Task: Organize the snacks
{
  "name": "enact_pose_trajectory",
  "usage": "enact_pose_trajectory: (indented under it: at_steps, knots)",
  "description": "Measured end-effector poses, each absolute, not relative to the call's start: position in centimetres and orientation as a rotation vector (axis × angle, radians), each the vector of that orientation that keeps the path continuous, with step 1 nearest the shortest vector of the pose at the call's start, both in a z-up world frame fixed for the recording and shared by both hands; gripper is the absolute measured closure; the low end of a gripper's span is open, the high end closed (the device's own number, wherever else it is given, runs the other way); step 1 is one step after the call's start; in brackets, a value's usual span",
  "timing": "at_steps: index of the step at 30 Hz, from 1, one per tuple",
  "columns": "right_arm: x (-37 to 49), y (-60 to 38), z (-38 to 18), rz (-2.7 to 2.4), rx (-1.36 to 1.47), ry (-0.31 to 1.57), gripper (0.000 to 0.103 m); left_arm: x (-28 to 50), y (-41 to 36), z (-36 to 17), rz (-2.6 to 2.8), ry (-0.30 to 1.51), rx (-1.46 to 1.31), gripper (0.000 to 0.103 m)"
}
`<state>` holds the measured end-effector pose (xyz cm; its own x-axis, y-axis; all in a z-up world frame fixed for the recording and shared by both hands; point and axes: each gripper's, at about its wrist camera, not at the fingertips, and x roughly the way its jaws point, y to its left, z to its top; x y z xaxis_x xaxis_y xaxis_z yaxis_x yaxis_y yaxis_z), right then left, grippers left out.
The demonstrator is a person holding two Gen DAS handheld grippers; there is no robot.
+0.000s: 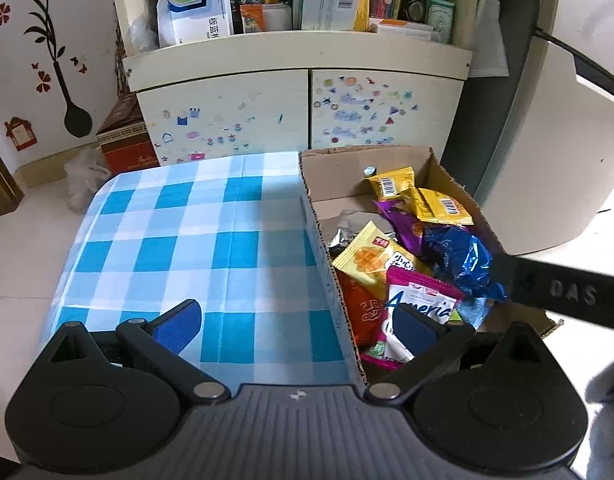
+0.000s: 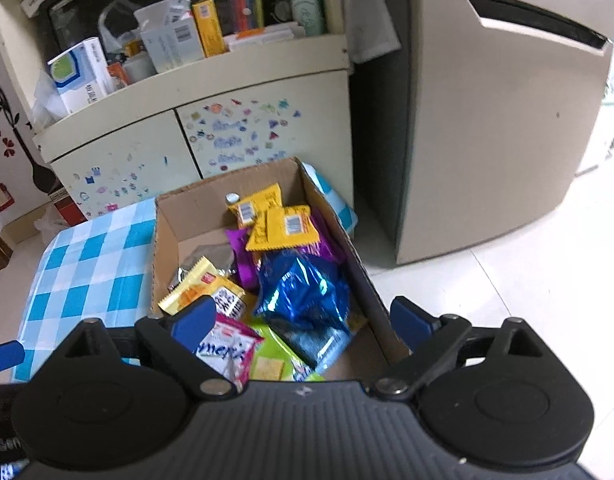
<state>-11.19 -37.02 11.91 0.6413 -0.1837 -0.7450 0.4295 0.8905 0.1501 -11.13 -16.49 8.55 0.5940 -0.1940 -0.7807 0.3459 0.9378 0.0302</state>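
Note:
An open cardboard box (image 1: 313, 208) stands on the right part of a table with a blue-and-white checked cloth (image 1: 179, 240). Several snack packets lie in it: two yellow ones (image 1: 391, 184) at the far end, a purple one (image 1: 399, 220), a crumpled blue foil bag (image 1: 459, 260), a pink-and-white packet (image 1: 419, 300) and an orange one (image 1: 359, 308). My left gripper (image 1: 297, 328) is open and straddles the box's left wall, holding nothing. My right gripper (image 2: 303, 320) hangs open over the near end of the box (image 2: 163, 240), above the blue foil bag (image 2: 303, 296), with its pads clear of the bag.
Behind the table stands a cream cabinet (image 1: 299, 112) with stickers on its doors and a shelf full of boxes. A large beige appliance (image 2: 487, 120) rises to the right of the box. A red carton (image 1: 123, 140) and a plastic bag sit on the floor at the left.

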Motion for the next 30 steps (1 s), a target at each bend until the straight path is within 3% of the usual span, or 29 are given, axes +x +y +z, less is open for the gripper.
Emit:
enact_pose_trajectory:
  at_steps: [30]
  knots:
    - [-10.9, -36.7, 11.6, -0.405, 0.273, 0.854, 0.006, -9.4, -18.7, 8.0, -0.250, 0.874, 0.292, 0.000]
